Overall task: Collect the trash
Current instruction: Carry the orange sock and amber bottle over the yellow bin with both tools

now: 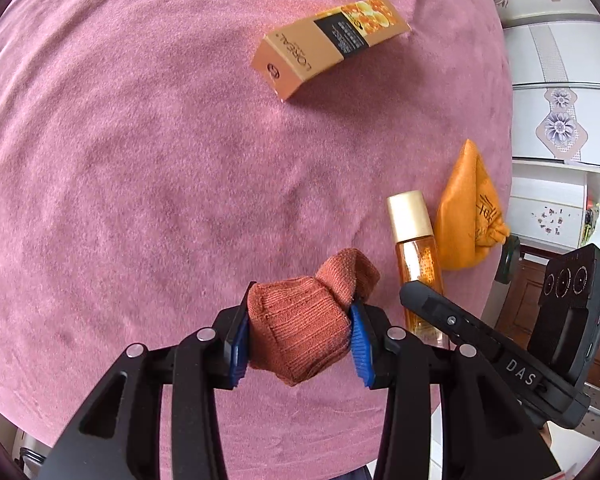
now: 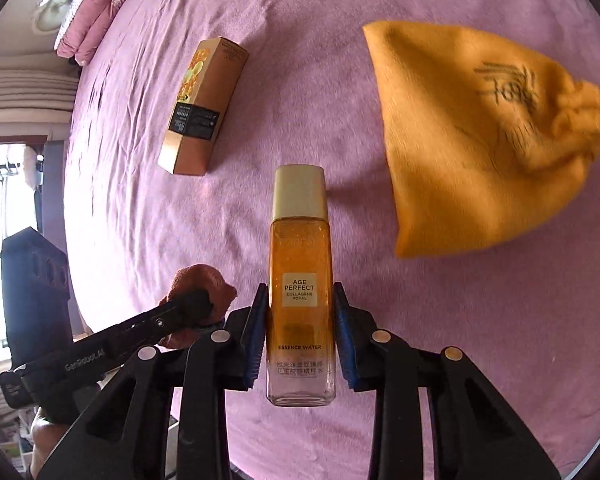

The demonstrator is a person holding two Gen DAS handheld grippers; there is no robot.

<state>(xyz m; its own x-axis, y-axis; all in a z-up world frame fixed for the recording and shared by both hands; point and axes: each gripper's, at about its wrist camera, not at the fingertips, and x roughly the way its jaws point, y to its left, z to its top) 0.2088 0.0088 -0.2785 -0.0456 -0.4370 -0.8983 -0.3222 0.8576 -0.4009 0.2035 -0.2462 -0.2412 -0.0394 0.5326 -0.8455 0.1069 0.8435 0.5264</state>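
Pink velvety bed cover (image 2: 420,360) w/ carton (image 2: 204,108) & orange pouch (image 2: 476,140) lying flat, well apart.

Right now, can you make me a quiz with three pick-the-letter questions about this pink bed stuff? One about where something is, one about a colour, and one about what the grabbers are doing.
1. Where does the box lie?
A. on the pink cover
B. inside the pouch
C. between the right jaws

2. What colour is the pouch?
A. blue
B. orange-yellow
C. green

3. What is the right gripper doing?
A. hanging open over nothing
B. clamping the bottle
C. clamping the rag

Answers:
1 A: the box rests alone on the cover.
2 B: the pouch is orange-yellow all over.
3 B: both blue pads sit against the bottle; the rag is in the left gripper.
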